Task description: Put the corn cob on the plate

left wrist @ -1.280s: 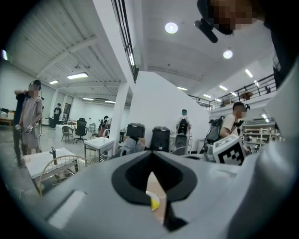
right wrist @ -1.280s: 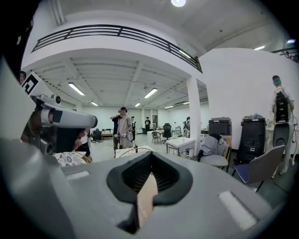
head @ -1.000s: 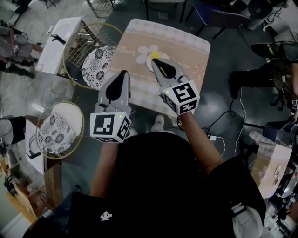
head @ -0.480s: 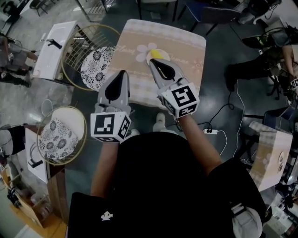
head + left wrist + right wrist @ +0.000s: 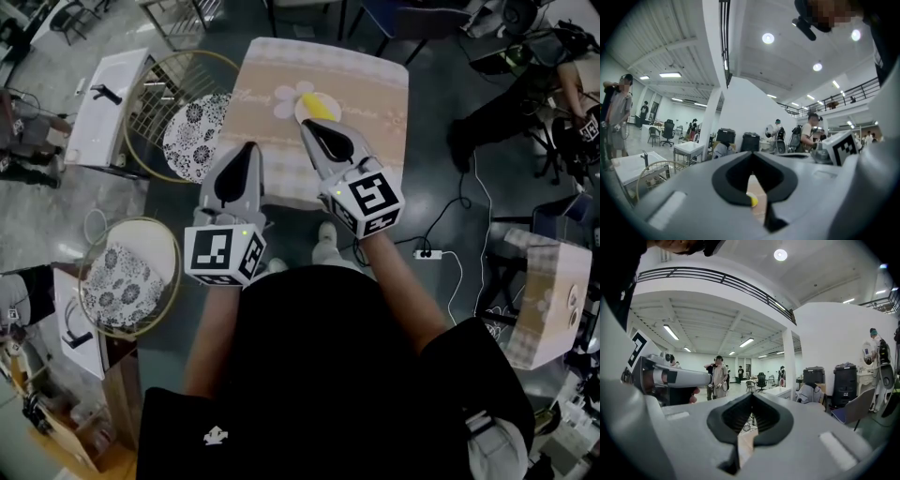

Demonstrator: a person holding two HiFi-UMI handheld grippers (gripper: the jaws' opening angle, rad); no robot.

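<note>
The yellow corn cob (image 5: 322,110) lies on the table with the beige cloth (image 5: 370,89), on what looks like a small pale round plate (image 5: 305,105) beside a printed flower. My right gripper (image 5: 307,127) is shut and empty, its tip just in front of the cob and covering part of it. To its left my left gripper (image 5: 247,150) hovers over the table's near edge, shut with nothing in it. In the left gripper view a bit of the yellow cob (image 5: 753,201) shows through the gap under the closed jaws.
Two round wire chairs with patterned cushions stand left of the table (image 5: 192,131) and nearer me (image 5: 122,281). A white side table (image 5: 108,94) is at far left. Cables and a power strip (image 5: 427,253) lie on the floor to the right. People stand around the hall.
Both grippers stay shut and keep their pose. They have drifted a little over the table, and the chairs and floor have slid in the head view.
</note>
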